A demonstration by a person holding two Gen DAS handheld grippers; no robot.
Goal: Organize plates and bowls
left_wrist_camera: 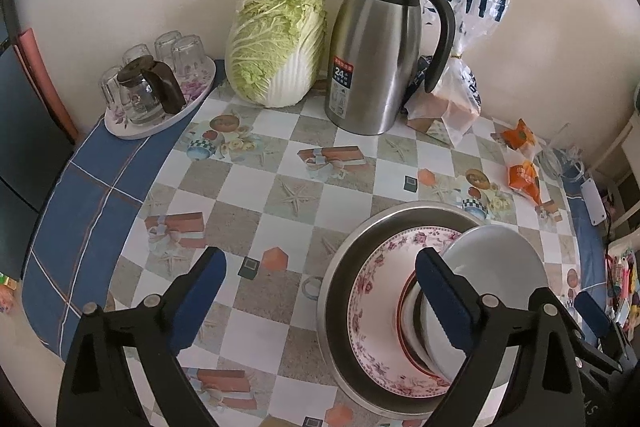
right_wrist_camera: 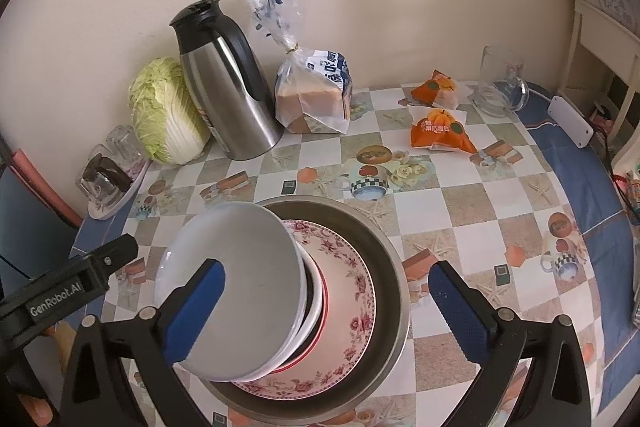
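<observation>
Plates (right_wrist_camera: 352, 283) sit stacked in a steel basin (right_wrist_camera: 394, 267) on the bench (right_wrist_camera: 460, 211), bowls (right_wrist_camera: 240, 287) upturned on top. Both my tools, left (left_wrist_camera: 320, 299) and right (right_wrist_camera: 326, 303), gape wide, holding nothing. Glazed ware looks slick and brittle; I'd take rims.

tablecloth (right_wrist_camera: 460, 211) is a white/beige/grey checker with starfish, mugs and orange bits printed on it, blue border with thin red and white lines. floral plate (right_wrist_camera: 352, 291) is white with pinkish-red roses, sitting in a grey steel basin (right_wrist_camera: 394, 267). top bowl (right_wrist_camera: 240, 267) plain white, the one under it has a red rim. thermos (left_wrist_camera: 368, 63) silver and black, cabbage (left_wrist_camera: 276, 43) pale green and white, snack packs (right_wrist_camera: 440, 129) orange
</observation>
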